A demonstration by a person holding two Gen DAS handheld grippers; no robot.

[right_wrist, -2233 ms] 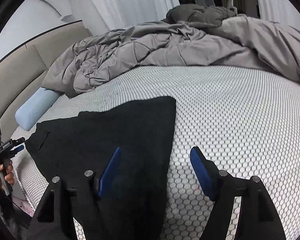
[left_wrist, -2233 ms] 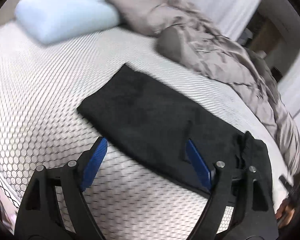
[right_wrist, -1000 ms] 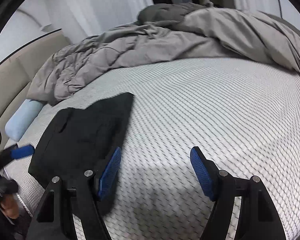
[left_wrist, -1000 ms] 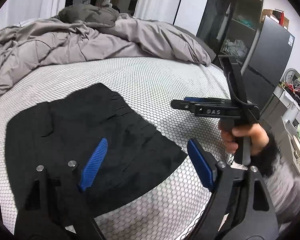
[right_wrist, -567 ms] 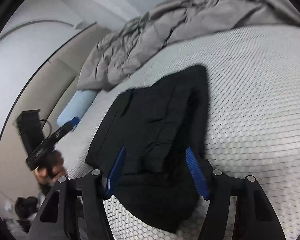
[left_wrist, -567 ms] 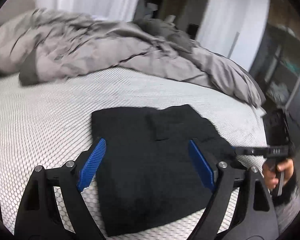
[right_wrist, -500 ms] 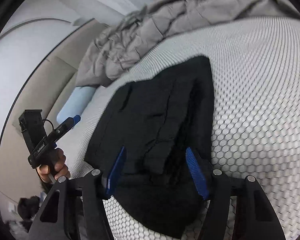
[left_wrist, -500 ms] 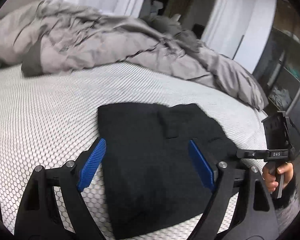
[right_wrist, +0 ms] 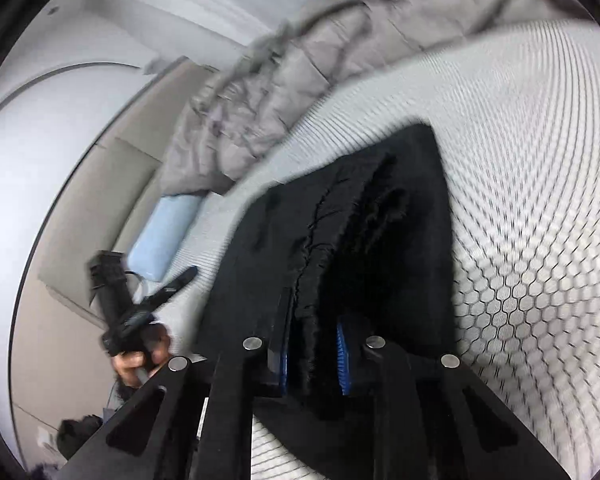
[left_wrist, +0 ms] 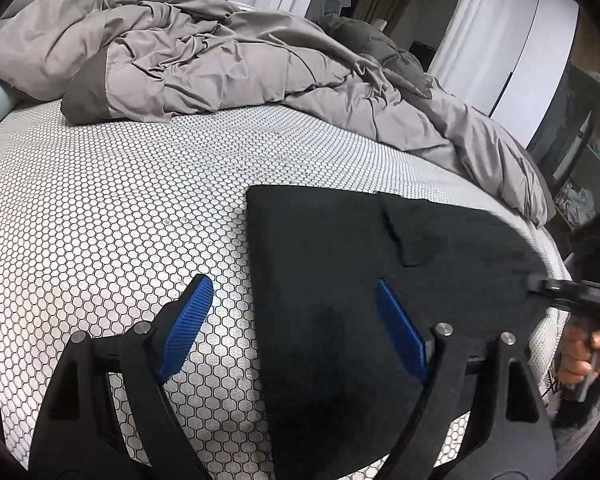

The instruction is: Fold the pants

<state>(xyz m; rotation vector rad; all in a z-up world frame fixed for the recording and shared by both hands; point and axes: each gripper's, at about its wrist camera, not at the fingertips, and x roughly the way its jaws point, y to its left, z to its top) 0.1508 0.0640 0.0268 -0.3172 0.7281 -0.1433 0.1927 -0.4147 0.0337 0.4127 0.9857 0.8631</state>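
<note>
The black pants (left_wrist: pixel 340 240) lie folded flat on the honeycomb-patterned mattress (left_wrist: pixel 120 200), near its front edge. My left gripper (left_wrist: pixel 291 283) hovers open over the pants' left edge: one blue pad over bare mattress, the other over the cloth. In the right wrist view, a raised bunch of the pants (right_wrist: pixel 400 260) stands between the blue pads of my right gripper (right_wrist: pixel 314 344). Its jaws are closing and the pads pinch the cloth. The left gripper (right_wrist: pixel 176 280) shows there at the left, held by a hand (right_wrist: pixel 140 360). The right gripper (left_wrist: pixel 572 292) appears at the left wrist view's right edge.
A crumpled grey duvet (left_wrist: pixel 220 60) covers the far side of the bed. A light blue pillow (right_wrist: pixel 164 236) lies by the beige headboard (right_wrist: pixel 100 200). Dark shelves (left_wrist: pixel 580 140) stand beyond the bed's right corner. Bare mattress stretches left of the pants.
My right gripper's jaws have closed from wide apart onto a bunch of the pants' near edge. The left gripper has swung round and down to the pants' left edge, staying open.
</note>
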